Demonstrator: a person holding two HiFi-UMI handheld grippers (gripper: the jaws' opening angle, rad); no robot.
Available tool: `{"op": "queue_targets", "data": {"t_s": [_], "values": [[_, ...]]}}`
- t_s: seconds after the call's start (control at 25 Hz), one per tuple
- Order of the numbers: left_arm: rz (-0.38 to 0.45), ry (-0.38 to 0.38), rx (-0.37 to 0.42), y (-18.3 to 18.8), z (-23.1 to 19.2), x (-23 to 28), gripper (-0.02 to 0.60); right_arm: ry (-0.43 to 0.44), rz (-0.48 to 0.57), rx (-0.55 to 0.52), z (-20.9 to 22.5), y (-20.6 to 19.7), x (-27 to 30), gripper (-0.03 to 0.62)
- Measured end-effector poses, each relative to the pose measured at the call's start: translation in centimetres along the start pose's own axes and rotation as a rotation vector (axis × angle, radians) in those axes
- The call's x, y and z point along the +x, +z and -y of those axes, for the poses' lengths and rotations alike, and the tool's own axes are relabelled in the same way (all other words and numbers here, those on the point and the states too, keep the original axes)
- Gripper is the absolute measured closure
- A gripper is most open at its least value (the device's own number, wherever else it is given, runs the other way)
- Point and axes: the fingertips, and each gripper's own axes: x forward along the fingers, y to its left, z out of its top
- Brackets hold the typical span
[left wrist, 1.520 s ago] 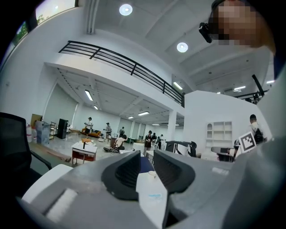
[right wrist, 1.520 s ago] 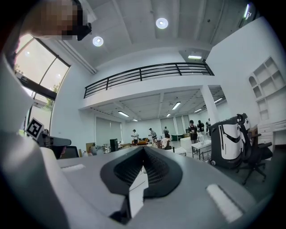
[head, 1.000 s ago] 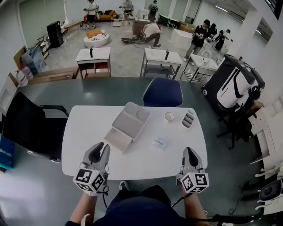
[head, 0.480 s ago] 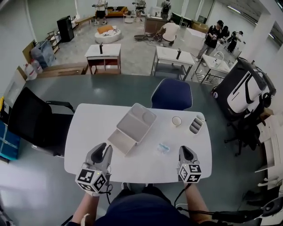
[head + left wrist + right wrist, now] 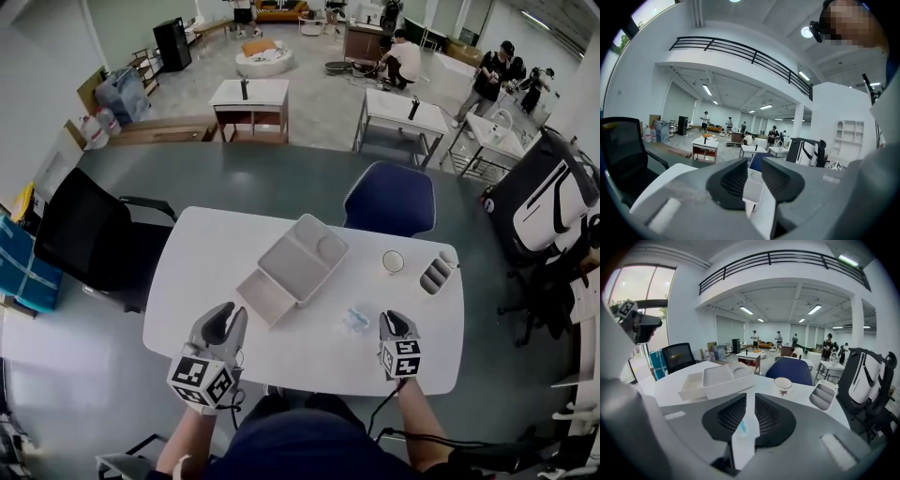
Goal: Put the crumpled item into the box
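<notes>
The crumpled item (image 5: 356, 321), a small clear-and-blue wad, lies on the white table (image 5: 206, 281) in front of me. The pale grey box (image 5: 302, 256) stands open at mid-table with its shallow lid part (image 5: 255, 293) toward me. My right gripper (image 5: 395, 321) hovers low just right of the wad. Its jaws have just been opening and stand slightly apart with nothing pressed between them. In the right gripper view the wad (image 5: 741, 427) shows through the gap of the right gripper (image 5: 751, 401), with the box (image 5: 724, 375) beyond. My left gripper (image 5: 225, 322) is open over the table's near left edge, holding nothing.
A small white cup (image 5: 393, 262) and a grey slotted holder (image 5: 437, 274) sit at the table's right. A blue chair (image 5: 389, 200) stands behind the table, a black chair (image 5: 94, 239) at its left. People and other tables are far back in the hall.
My right gripper has dropped toward the table and moved forward, ending beside the crumpled item. The left gripper has shifted only slightly. The head view has tilted, so the table sits higher in the picture.
</notes>
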Motion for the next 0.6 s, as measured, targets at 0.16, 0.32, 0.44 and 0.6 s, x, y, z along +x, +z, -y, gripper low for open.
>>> {"op": "queue_targets", "data": {"t_s": [0.16,0.32,0.44,0.6], "values": [[-0.036,0.018,-0.022,-1.7,0.4,1.3,0.48,0.126,-0.135,-0.076,-2.4,-3.2,2.5,0.462],[-0.057,0.02,-0.037,-2.6,0.8,2.2,0.479,0.199,-0.256,-0.16,-4.3,-6.1,4.1,0.413],[-0.064,0.029,-0.043,-2.7,0.7,2.7,0.479,0.211,-0.311,-0.168,-4.5,-7.3,5.4,0.378],[-0.065,0.05,-0.048,-2.8,0.4,2.6,0.48,0.22,-0.355,-0.188,-4.4,-8.9,7.2,0.373]]}}
